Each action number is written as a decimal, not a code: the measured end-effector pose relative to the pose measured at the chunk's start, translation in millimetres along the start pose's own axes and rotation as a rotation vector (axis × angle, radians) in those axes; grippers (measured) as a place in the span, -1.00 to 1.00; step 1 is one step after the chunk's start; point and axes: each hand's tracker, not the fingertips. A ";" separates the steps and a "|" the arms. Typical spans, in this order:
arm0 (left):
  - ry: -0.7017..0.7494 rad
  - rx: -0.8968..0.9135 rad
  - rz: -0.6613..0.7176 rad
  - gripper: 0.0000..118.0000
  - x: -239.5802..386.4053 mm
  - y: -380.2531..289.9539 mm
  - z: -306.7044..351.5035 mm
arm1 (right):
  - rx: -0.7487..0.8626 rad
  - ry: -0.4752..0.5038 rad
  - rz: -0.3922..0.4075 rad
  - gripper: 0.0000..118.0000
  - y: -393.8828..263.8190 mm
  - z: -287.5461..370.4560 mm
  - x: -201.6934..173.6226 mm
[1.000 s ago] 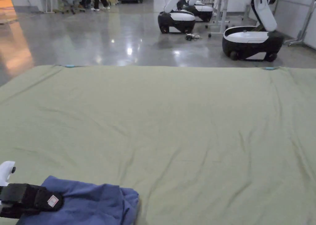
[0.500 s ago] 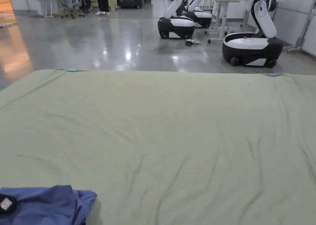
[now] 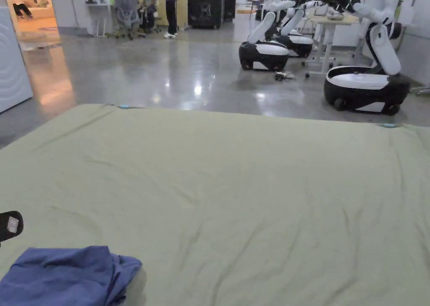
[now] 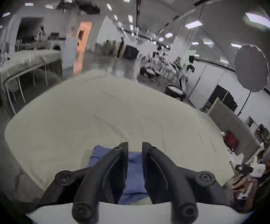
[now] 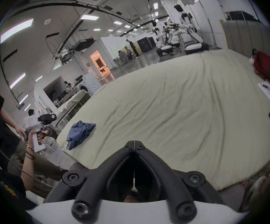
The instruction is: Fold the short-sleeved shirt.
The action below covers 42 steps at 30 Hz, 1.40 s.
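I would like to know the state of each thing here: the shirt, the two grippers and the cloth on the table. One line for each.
blue shirt: crumpled in a heap at the near left corner, not folded, not held.
left gripper: open, above the shirt, fingers apart.
right gripper: shut, holding nothing, over the near edge.
green table cover: spread flat, lightly wrinkled.

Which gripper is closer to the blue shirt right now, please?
Left. The left gripper hangs open just above the crumpled blue shirt, not gripping it. The right gripper is shut, well off to the side over the green cloth.
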 end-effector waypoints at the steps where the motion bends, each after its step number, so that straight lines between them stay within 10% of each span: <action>1: 0.018 0.034 -0.043 -0.86 27.7 -11.5 5.5 | 0.014 -0.021 0.018 -0.95 0.9 2.5 -2.2; 20: -0.028 0.121 -0.279 -1.00 215.5 -112.9 -101.6 | 0.319 -0.301 0.227 -0.87 18.4 -31.2 -2.3; 24: -0.034 0.034 -0.249 0.09 217.8 -121.0 -118.0 | 0.288 -0.360 0.198 0.67 27.0 -50.6 7.8; 28: -0.011 0.049 -0.232 0.38 220.3 -129.2 -124.6 | 0.311 -0.378 0.164 0.67 26.8 -56.0 17.4; 37: -0.011 0.243 -0.306 0.22 254.1 -108.6 -130.4 | 0.402 -0.343 0.233 0.67 52.7 -65.2 10.4; 39: -0.038 0.247 -0.284 0.94 259.1 -100.1 -131.5 | 0.416 -0.315 0.220 0.67 63.8 -65.7 4.9; 42: -0.063 0.330 -0.271 1.00 264.2 -91.0 -125.3 | 0.396 -0.417 0.104 0.67 78.8 -73.8 -5.6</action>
